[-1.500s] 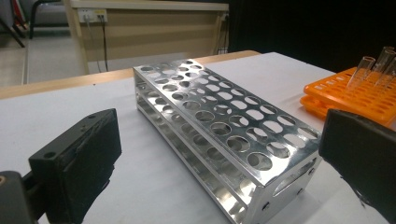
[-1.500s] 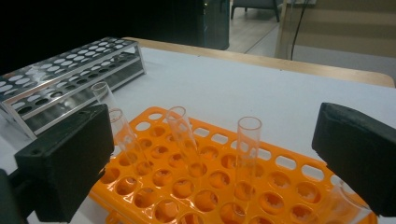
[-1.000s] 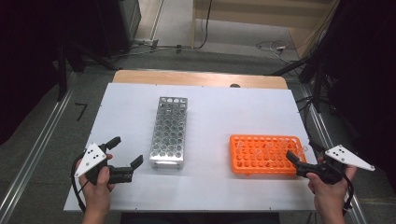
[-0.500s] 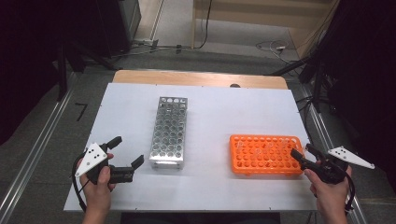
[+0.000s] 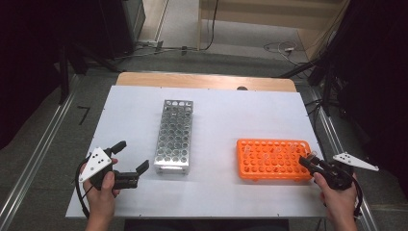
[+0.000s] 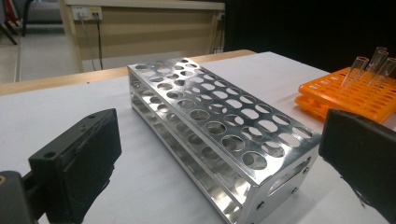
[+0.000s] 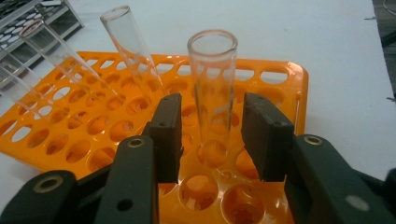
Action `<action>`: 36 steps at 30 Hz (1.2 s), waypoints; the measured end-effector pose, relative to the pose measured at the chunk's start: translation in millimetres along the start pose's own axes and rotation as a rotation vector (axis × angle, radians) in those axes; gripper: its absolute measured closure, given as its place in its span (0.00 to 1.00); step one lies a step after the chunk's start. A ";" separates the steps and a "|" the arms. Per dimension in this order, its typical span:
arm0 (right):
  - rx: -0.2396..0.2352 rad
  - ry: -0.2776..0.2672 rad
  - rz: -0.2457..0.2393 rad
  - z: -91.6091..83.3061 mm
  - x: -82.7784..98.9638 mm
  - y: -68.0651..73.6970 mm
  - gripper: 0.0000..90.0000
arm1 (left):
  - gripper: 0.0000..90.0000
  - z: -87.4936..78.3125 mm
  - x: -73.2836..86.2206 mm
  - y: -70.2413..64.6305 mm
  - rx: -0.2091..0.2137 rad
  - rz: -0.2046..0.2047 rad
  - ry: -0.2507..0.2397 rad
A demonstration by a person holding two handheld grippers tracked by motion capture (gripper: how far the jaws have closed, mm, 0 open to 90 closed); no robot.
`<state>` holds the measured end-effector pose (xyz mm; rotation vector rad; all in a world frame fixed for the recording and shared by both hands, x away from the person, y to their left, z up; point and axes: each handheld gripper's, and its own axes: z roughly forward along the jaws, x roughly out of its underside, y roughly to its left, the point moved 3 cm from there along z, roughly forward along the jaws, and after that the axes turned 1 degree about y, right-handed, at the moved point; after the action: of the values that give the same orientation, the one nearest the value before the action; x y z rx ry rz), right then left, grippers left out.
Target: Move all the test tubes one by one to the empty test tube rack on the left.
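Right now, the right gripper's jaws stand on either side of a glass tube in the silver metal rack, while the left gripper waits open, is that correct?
Not quite: the glass tube between the right gripper jaws stands in the orange rack, not the metal rack, as the right gripper view shows. Those jaws have just been closing. The left gripper does wait open.

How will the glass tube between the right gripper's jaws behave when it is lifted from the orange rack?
The glass tube looks thin-walled and smooth, so it is probably fragile and slippery. Laid on the table it would likely roll. The orange rack looks light and might lift too.
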<state>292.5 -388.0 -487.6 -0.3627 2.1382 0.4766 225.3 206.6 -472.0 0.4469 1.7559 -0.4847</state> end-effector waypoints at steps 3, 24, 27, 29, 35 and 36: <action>-0.005 0.025 -0.003 1.7 2.5 0.9 0.66 | 0.00 0.2 0.2 0.2 0.002 -0.001 0.001; 0.051 0.028 -0.082 3.1 4.0 4.2 0.82 | 0.00 1.7 -0.3 -1.8 0.003 0.004 0.005; 0.035 0.016 -0.074 1.2 2.9 2.0 0.82 | 0.00 2.7 -0.5 -3.5 0.008 0.007 0.007; 0.033 0.001 -0.071 -1.6 0.7 1.6 0.82 | 0.00 2.8 -1.0 -3.9 0.003 0.013 0.002; 0.027 -0.036 -0.075 -11.1 -7.3 4.4 0.82 | 0.00 3.4 -4.2 -10.4 0.008 0.034 -0.011; 0.027 -0.036 -0.075 -11.1 -7.3 4.4 0.82 | 0.00 3.4 -4.2 -10.4 0.008 0.034 -0.011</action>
<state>286.8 -388.7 -474.9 -0.4147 2.0867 0.4077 223.5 195.8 -467.8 0.4787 1.7340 -0.4693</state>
